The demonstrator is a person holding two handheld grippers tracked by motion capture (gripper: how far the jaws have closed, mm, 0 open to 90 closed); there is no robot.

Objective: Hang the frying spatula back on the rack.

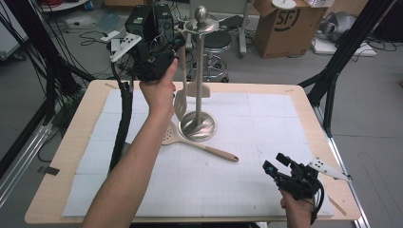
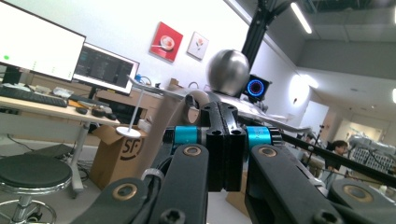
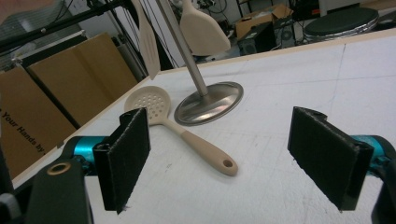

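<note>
One metal stand sits on the white mat, at about 11 o'clock from the mat's centre. Two utensils hang from its top ring: a spatula and a broad turner. One slotted spoon lies flat at 7 o'clock of the base, its bowl touching it. Left gripper is raised at the ring, jaws pressed together on the spatula's handle. Right gripper, at 4 o'clock near the mat's edge, has jaws spread with nothing between them.
</note>
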